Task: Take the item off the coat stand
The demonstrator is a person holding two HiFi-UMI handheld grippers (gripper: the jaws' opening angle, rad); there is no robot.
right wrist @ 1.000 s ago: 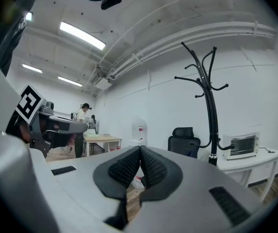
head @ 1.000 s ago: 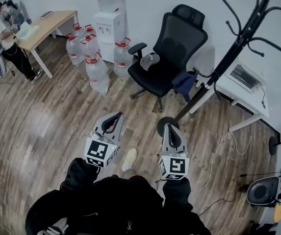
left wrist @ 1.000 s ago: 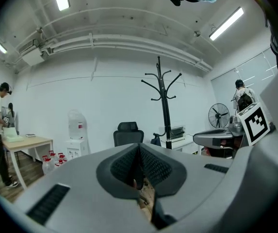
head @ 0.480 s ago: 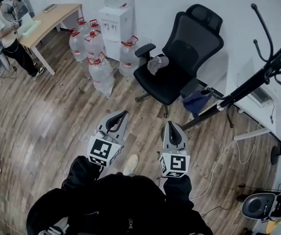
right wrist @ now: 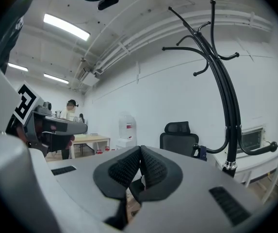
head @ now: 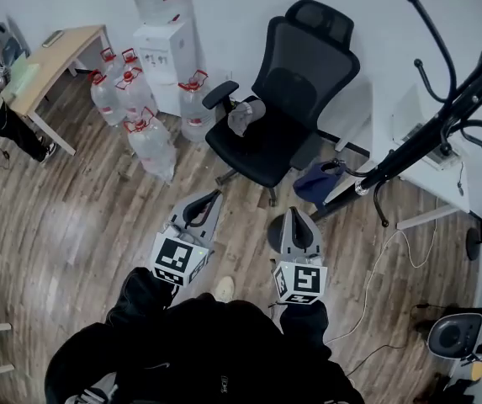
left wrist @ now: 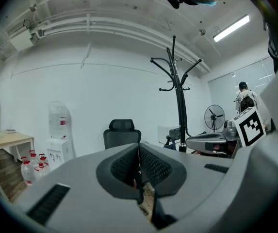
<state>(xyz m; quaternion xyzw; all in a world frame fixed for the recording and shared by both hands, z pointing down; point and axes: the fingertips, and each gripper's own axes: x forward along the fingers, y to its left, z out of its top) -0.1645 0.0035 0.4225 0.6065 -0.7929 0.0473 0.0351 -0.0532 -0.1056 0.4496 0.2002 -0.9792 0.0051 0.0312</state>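
Left gripper (left wrist: 139,150): held low in front of the person, its fingers (left wrist: 154,168) pressed together with nothing between them.
Right gripper (right wrist: 140,152): beside the left one and apart from it, its fingers (right wrist: 122,171) also closed on nothing.
Floor (head: 81,200): wood planks under both grippers.
Coat stand (head: 409,151): a black pole whose round base shows just beside the right gripper's tip. Nothing hangs on the top hooks, and there is a curved low hook (head: 338,168) near the bottom.
Item (head: 315,182): a dark blue bundle hanging from that low hook, between the pole and the office chair. Whether it is a bag or a garment I cannot tell.
Handling, as a judgement: it looks like soft cloth, light and limp. It should sag and fold when lifted, and is unlikely to slip or break.
Where to hold: at its top, close to the hook, where the fabric or strap loops over. Pinch there and raise it clear of the upturned hook tip before drawing it away.
Risk: a sideways tug could snag on the hook and rock the stand.
Office chair (head: 295,82): black, just behind the item, with a grey cap-like thing (head: 245,114) on its seat.
Water bottles (head: 135,112): clustered by a white dispenser (head: 166,45) at the wall.
Worktop (head: 51,53): wooden, far left, well apart from the stand.
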